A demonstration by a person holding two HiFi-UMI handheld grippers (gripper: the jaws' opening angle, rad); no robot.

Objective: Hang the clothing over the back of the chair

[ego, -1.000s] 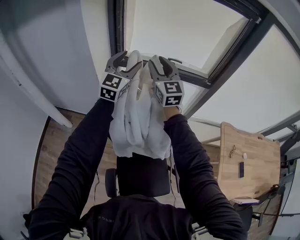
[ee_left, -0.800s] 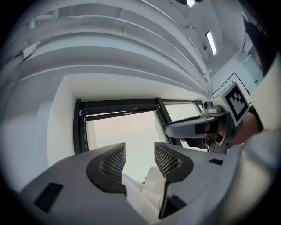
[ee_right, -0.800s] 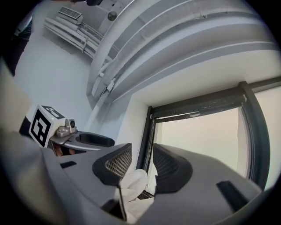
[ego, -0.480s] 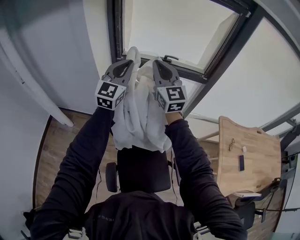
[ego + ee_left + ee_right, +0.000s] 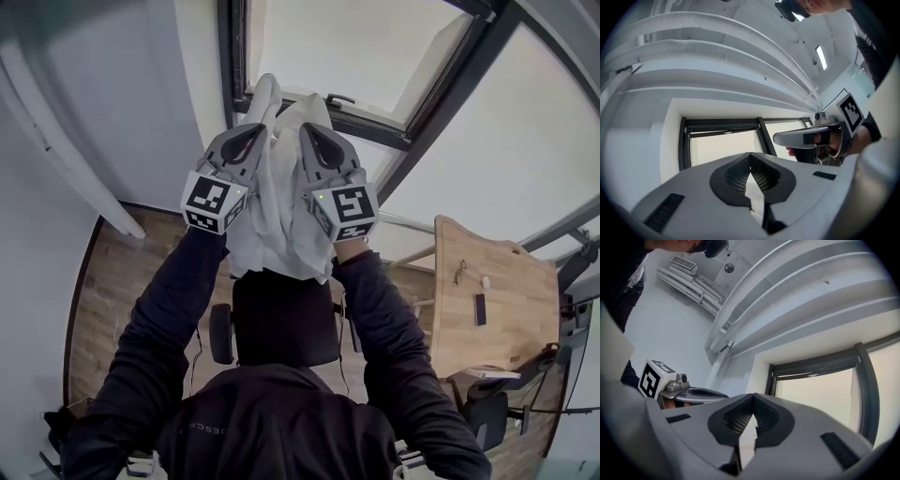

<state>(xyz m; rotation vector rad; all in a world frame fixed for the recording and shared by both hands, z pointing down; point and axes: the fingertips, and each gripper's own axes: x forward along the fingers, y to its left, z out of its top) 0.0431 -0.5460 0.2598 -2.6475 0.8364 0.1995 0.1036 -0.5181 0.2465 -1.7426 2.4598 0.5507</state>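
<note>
The white clothing [image 5: 277, 211] hangs bunched between my two grippers, held up in front of the window. Its lower edge sits just above the top of the black chair's back [image 5: 284, 323]. My left gripper [image 5: 255, 133] and right gripper [image 5: 306, 129] stand side by side, and both have just been closing with cloth between the jaws. A white sliver of cloth [image 5: 755, 193] shows pinched in the left gripper [image 5: 751, 161] in its own view. The right gripper [image 5: 753, 405] pinches cloth [image 5: 748, 436] the same way.
A dark-framed window [image 5: 380, 136] fills the space ahead. A wooden desk [image 5: 511, 323] with small items stands at the right, and another chair [image 5: 489, 422] is below it. Wood floor [image 5: 101, 305] shows at the left by a white wall.
Both grippers' jaws went from wide apart to shut on the white cloth. The cloth's lower edge has risen from overlapping the chair back to just above it.
</note>
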